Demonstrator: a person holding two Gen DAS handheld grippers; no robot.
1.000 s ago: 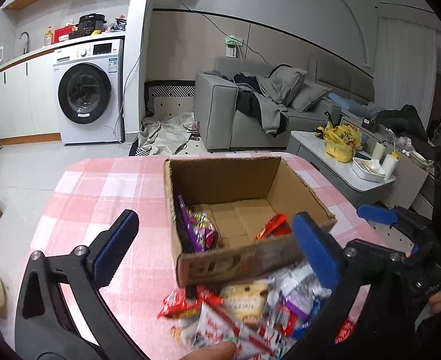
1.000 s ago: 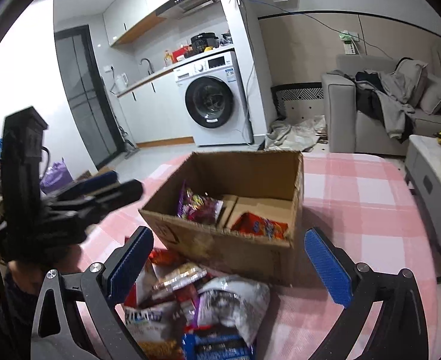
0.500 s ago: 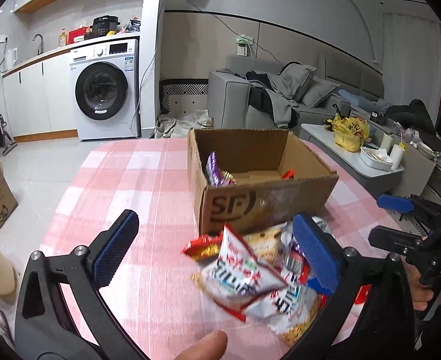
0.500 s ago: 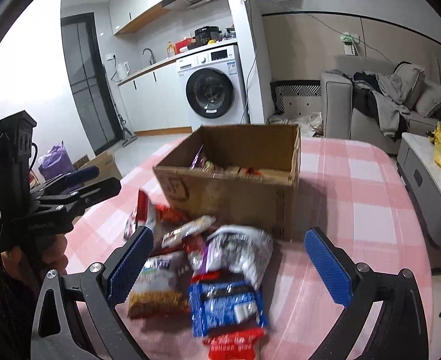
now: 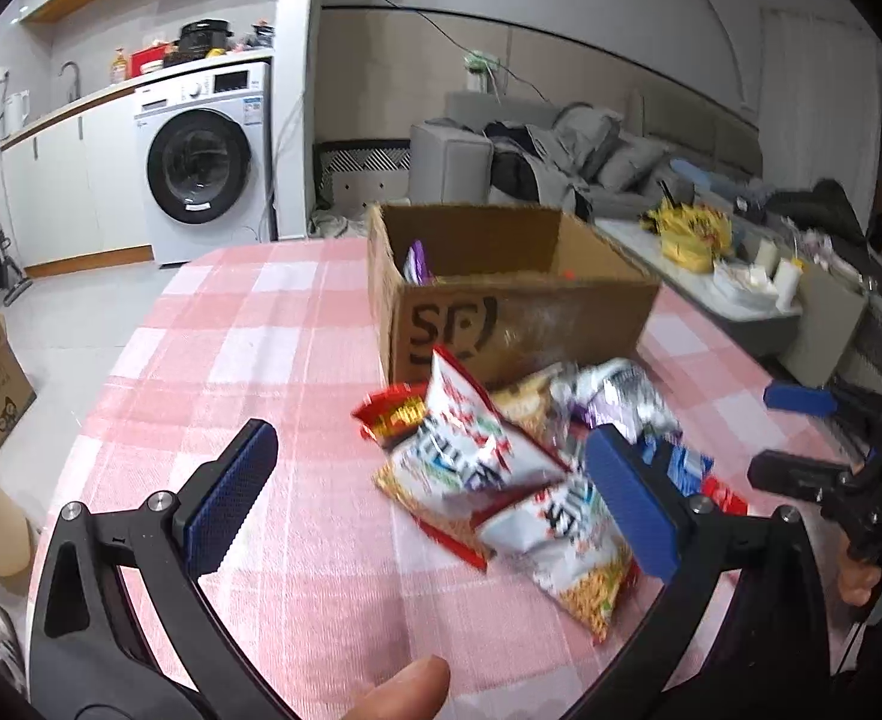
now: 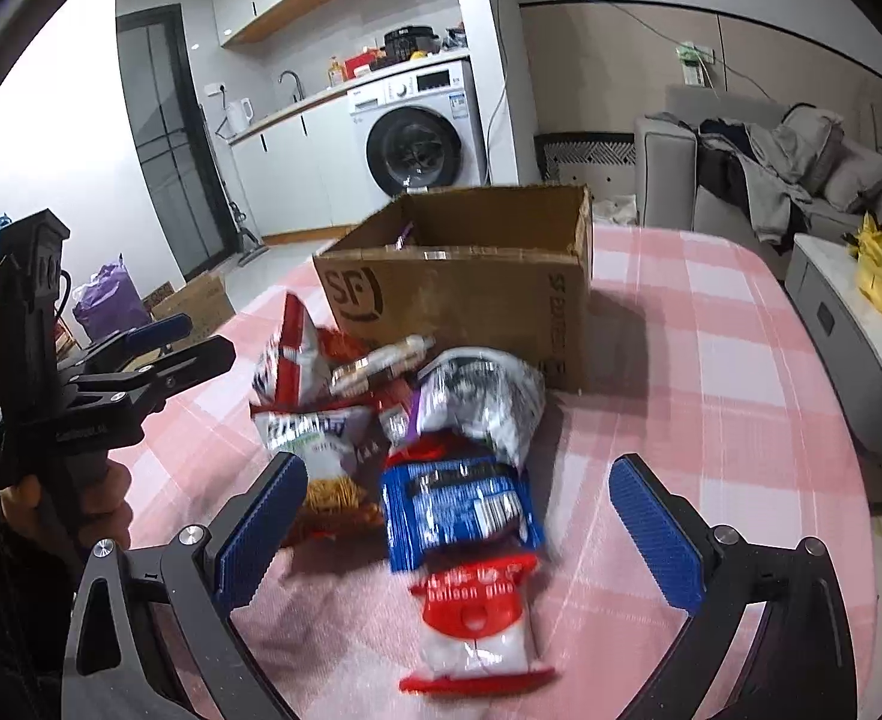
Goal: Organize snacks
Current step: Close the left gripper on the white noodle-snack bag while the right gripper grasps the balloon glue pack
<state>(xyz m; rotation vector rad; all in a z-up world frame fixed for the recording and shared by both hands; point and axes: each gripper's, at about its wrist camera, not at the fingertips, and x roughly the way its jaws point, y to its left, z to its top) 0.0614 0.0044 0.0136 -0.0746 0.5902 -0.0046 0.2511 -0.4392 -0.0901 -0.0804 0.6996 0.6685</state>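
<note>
listing by view. left wrist: left gripper (image 5: 429, 501) spread apart, empty, now lower and nearer the table than a second ago; crinkly foil snack packets (image 5: 501, 468) heaped on the pink checked tablecloth (image 5: 249, 360), near side of the cardboard box (image 5: 513, 312), where the purple packet (image 5: 415, 261) stands. right wrist: right gripper (image 6: 459, 534) likewise apart, empty; glossy blue packet (image 6: 462, 510) and red-white packet (image 6: 474, 618) lie between its pads. judgement: descent complete, first pick imminent; most sorting remains.
</note>
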